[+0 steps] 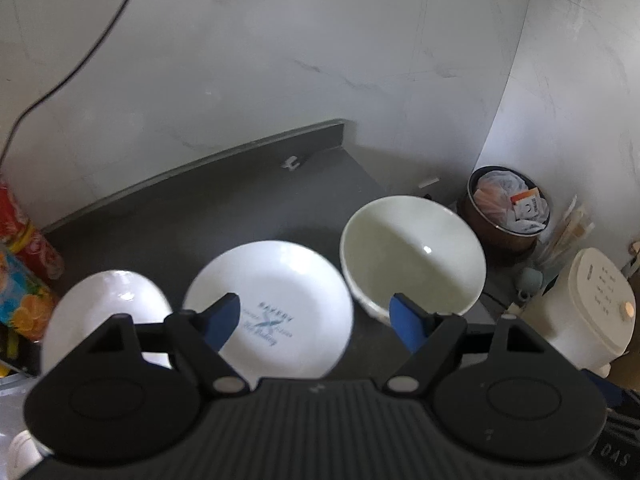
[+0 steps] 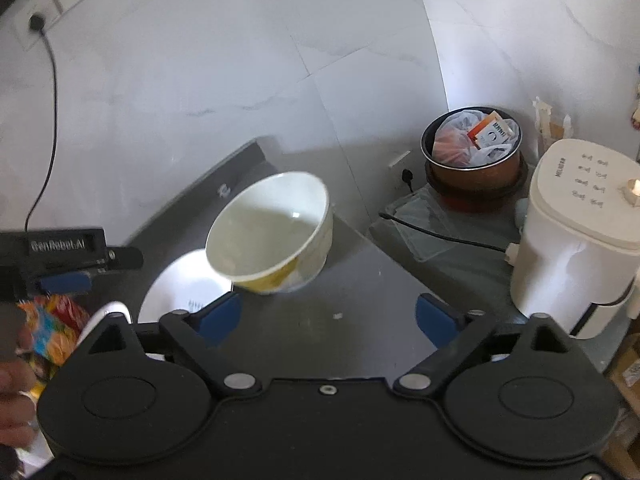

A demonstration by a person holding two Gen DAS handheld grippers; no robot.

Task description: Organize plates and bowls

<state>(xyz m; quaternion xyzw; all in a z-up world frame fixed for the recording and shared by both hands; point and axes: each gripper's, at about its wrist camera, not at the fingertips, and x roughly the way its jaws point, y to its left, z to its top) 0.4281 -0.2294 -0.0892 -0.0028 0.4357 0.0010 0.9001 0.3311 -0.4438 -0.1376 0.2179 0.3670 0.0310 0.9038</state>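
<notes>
A white plate with blue print lies on the dark counter, between a white dish at the left and a large white bowl at the right. My left gripper is open and empty, hovering just above the plate. In the right wrist view the bowl shows a yellow pattern on its side and the plate lies left of it. My right gripper is open and empty, over bare counter right of the bowl. The left gripper shows at the left edge.
Colourful snack packets stand at the left. A brown pot holding plastic bags and a white appliance sit past the counter's right end, also in the right wrist view. A black cable lies there. Tiled walls close the back.
</notes>
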